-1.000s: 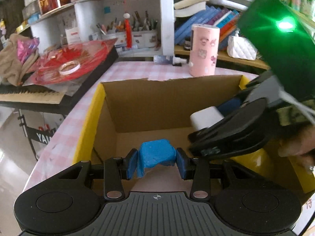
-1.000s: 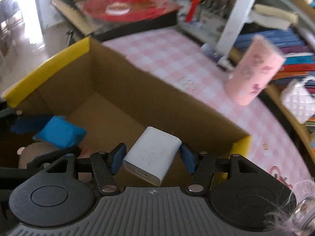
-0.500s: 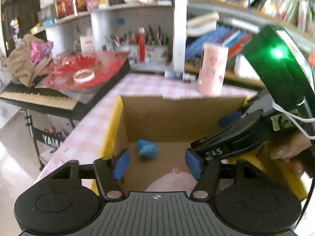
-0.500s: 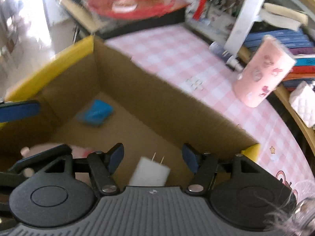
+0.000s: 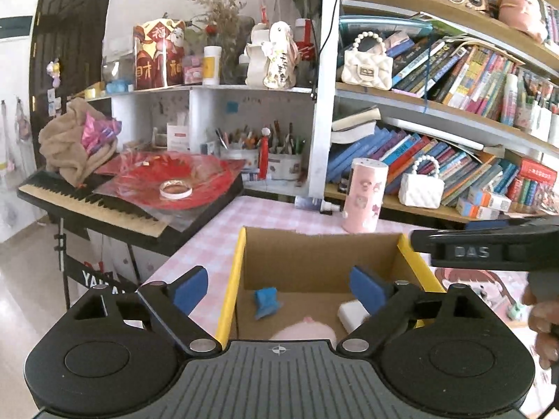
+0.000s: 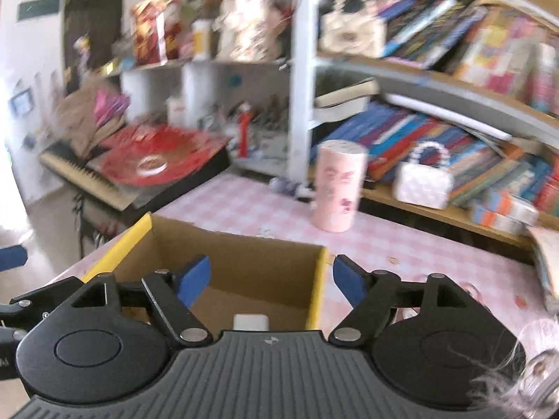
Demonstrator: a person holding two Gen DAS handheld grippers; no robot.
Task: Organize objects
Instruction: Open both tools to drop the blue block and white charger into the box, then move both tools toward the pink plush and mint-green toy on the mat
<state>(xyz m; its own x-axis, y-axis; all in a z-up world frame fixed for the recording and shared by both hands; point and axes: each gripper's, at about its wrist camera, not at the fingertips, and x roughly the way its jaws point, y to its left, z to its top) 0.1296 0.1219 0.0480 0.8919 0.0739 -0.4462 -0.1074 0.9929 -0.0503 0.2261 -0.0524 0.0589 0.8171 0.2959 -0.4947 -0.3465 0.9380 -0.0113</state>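
A cardboard box (image 5: 314, 258) with yellow flap edges stands on the pink checked table. On its floor lie a blue crumpled piece (image 5: 266, 301), a white plug adapter (image 5: 351, 312) and a pink soft toy (image 5: 307, 328). My left gripper (image 5: 279, 288) hovers above the box's near side, its jaws opening with nothing between them. My right gripper (image 6: 270, 279) is above the box (image 6: 244, 265) too, jaws opening and empty, with the white adapter (image 6: 251, 321) lying below it. The right gripper's black body (image 5: 489, 248) shows at the right of the left wrist view.
A pink patterned cylinder (image 5: 363, 195) stands on the table behind the box. A keyboard (image 5: 94, 206) with red wrapping and a tape roll (image 5: 175, 188) sits to the left. Bookshelves (image 5: 454, 132) with white handbags line the back. A hand (image 5: 545, 324) is at the right edge.
Both grippers let go: the blue piece and the white adapter dropped into the box. Both grippers then opened wider, rose and pulled back from the box.
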